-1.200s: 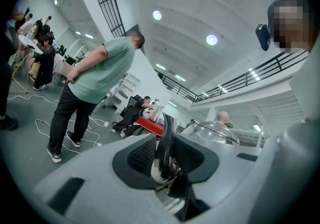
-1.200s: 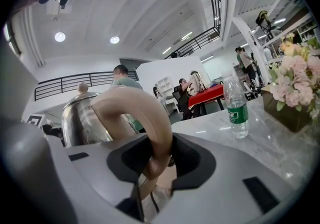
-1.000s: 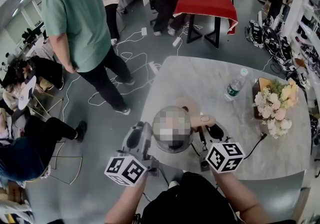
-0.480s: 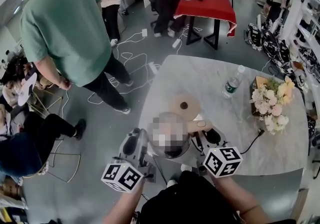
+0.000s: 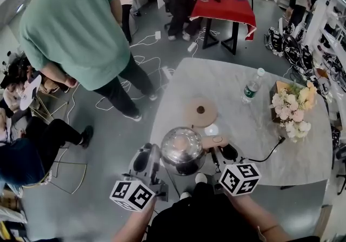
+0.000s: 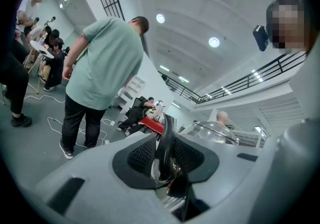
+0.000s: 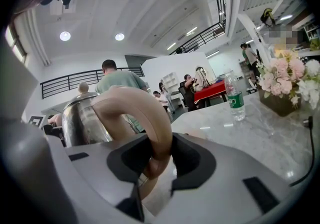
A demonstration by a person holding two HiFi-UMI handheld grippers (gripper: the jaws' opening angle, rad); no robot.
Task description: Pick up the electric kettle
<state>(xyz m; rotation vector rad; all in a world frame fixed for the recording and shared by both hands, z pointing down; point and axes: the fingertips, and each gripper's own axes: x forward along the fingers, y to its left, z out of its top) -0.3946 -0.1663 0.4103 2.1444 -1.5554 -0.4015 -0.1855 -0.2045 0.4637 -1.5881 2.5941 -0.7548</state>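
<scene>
Alt text, from my remote operator's seat. Nearest me are my two grippers, each with a black-and-white marker cube, at the near edge of a pale marble table (image 5: 238, 127).

The left gripper (image 5: 158, 159) reaches in from the left. Its fingers are pinched on a thin, dark, shiny curved strip on the side of the electric kettle (image 5: 183, 148). I cannot tell which part of the kettle that strip is.

The right gripper (image 5: 220, 152) reaches in from the right. Its fingers are clamped on the kettle's beige loop handle (image 7: 145, 118), low on the curve, with a pad pressing each side.

The kettle is a polished steel dome between the two grippers, at the table's near edge toward its left corner. I cannot tell whether its bottom touches the marble.

Just beyond the kettle, apart from it, a round tan base (image 5: 200, 110) lies flat on the table with a dark spot at its centre. A black cable (image 5: 267, 154) trails toward the right edge.

Farther back, near the right edge, a clear water bottle (image 5: 252, 88) with a green label stands upright. A bunch of pale pink and cream flowers (image 5: 292, 110) sits beside it.

On the grey floor past the table's left edge, a person in a green shirt (image 5: 75, 25) stands among loose white cords. At the far end of the room, people are gathered by a red-draped table (image 5: 230, 7).
</scene>
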